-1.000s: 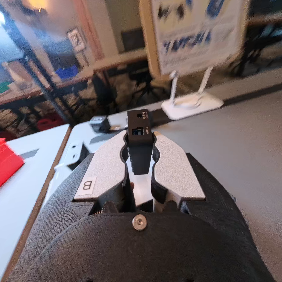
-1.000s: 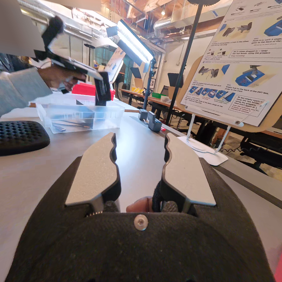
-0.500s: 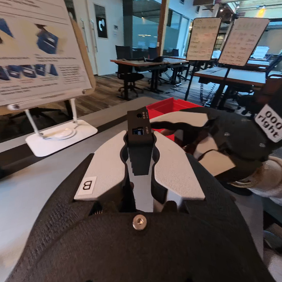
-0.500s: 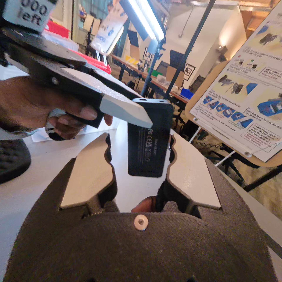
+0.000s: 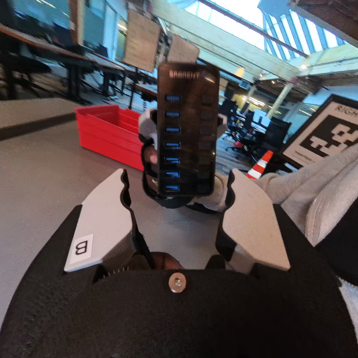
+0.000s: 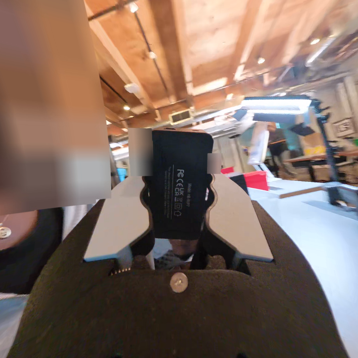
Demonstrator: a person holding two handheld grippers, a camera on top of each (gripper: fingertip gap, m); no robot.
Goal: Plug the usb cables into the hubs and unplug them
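Note:
A black USB hub (image 5: 187,131) stands upright in the air in the left wrist view, its row of blue ports facing that camera. My left gripper (image 5: 177,172) is open and empty, just short of the hub's lower end. My right gripper (image 6: 177,177) is shut on the hub (image 6: 180,193), gripping its two long edges, with the hub's labelled back toward that camera. In the left wrist view one right-gripper finger (image 5: 147,126) and a hand show behind the hub. No USB cable is in view.
A red bin (image 5: 108,131) sits on the grey table (image 5: 48,174) behind the hub. A grey sleeve (image 5: 310,184), a traffic cone (image 5: 259,166) and a marker sign (image 5: 329,135) are at right. In the right wrist view a white table (image 6: 310,222) holds red bins (image 6: 255,180).
My left gripper held the hub, then let go and opened. My right gripper closed on the hub and now holds it upright, port side toward the left gripper.

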